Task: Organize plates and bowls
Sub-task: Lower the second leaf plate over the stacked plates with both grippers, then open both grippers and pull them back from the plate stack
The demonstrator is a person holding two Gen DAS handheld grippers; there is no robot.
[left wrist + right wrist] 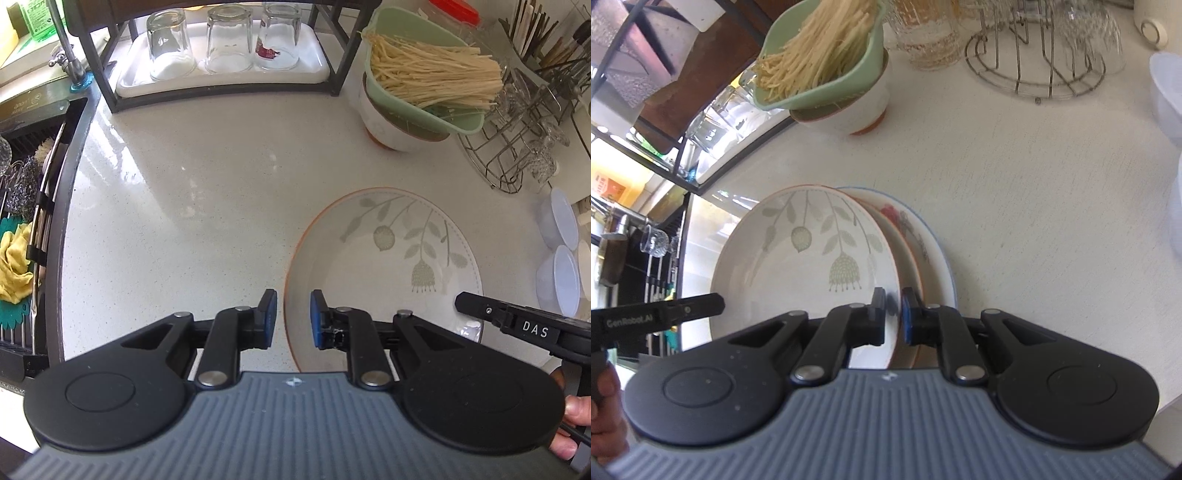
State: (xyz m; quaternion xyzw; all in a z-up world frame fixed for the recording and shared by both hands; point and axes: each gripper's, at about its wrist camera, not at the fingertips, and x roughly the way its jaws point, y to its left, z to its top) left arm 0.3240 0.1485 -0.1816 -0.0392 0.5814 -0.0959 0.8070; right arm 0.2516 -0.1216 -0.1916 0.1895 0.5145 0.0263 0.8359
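Left wrist view. We list 1 left claw (292, 317), pointing down at the worktop (192, 206). Its jaws stand narrow, and the rim of 1 leaf plate (384, 266) passes between the blue pads (267, 314); we cannot tell whether the pads press on it. The plate, cream with an orange edge and grey-green leaves, sits at the lower right of the worktop. The right claw (476, 308) enters from the right edge over the far side of the plate, with part of a hand (569, 428) below it. At upper right: 1 white bowl (384, 125) carrying 1 green strainer (424, 107) of pale noodles (436, 74). Behind: 1 black rack (221, 99) with 1 white tray (221, 83) holding 3 upturned glasses (229, 40). Far right: 1 wire stand (509, 147) and 2 clear bowls (561, 254). Left edge: 1 sink (29, 229) with 1 yellow cloth (14, 266).

Right wrist view. We list 1 right claw (894, 317), jaws nearly closed and clamped on the near rim of the leaf plate (798, 258), which is tilted up on edge. Just behind it, 1 flower plate (923, 243) with a blue edge and a red bloom lies on the worktop (1034, 206), and 1 more orange-edged rim shows between the 2. The left claw (701, 306) reaches in from the left at the plate's opposite rim, with a hand (605, 413) below. Beyond: bowl (857, 110), strainer (820, 85) and noodles (820, 44); wire stand (1034, 74) at top right.
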